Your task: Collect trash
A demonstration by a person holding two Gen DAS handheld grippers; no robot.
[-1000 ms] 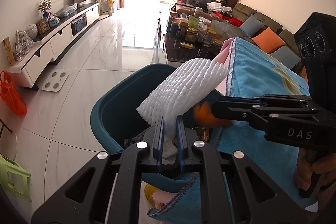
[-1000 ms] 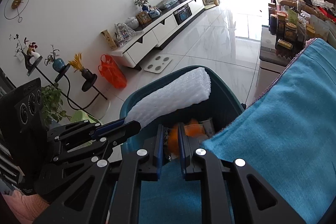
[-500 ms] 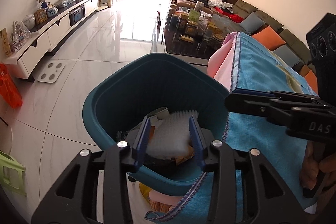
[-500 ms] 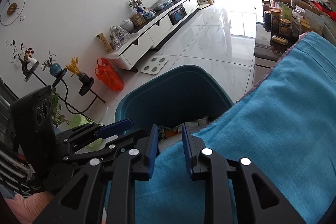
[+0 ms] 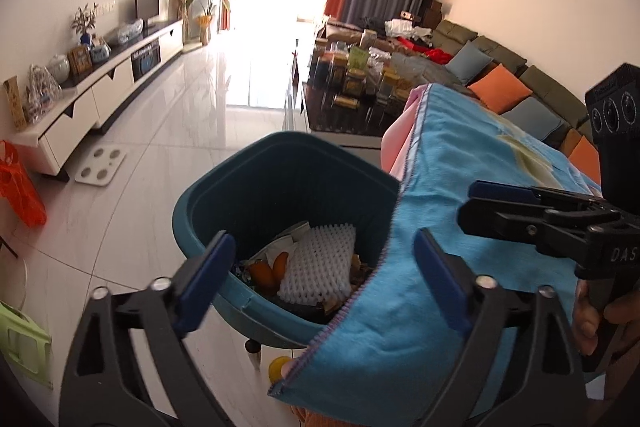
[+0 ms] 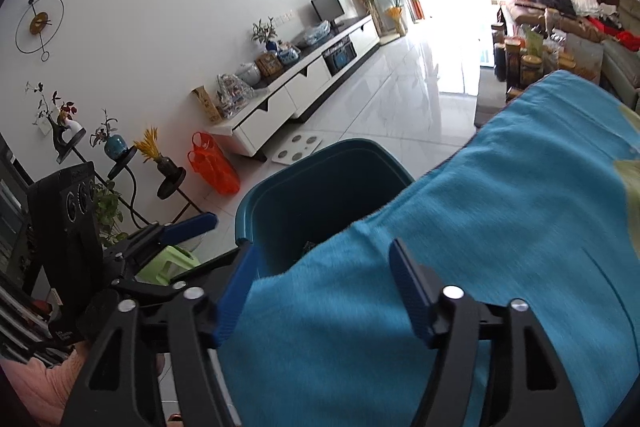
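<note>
- The teal bin (image 5: 288, 187) stood on the pale floor, hard against the edge of the blue cloth (image 5: 460, 247) that draped the table.
- Inside the bin lay the white foam net (image 5: 320, 267), with the orange peel pieces (image 5: 270, 269) just beside it, among paper scraps and wrappers.
- The left gripper (image 5: 320, 267) had just been opening; its jaws stood released and wide above the bin, with nothing gripped between them.
- The right gripper (image 6: 320, 287) had also just been opening; its jaws were spread over the cloth next to the bin and held nothing.
- As a judgement, both pieces of trash were dropped, so this round of the task looked done.
- What was left could not be told: the part of the cloth in view beside the bin showed no more trash.
- Well beyond the bin sat a dark coffee table (image 5: 344, 115) crowded with jars, and a sofa (image 5: 500, 79) with orange and blue cushions.
- Across the floor from the bin stood a white cabinet (image 5: 100, 99), a bathroom scale (image 5: 100, 167) and an orange bag (image 5: 20, 187).
- Nothing blocked the bin's mouth; only the cloth's hanging corner brushed its rim.
</note>
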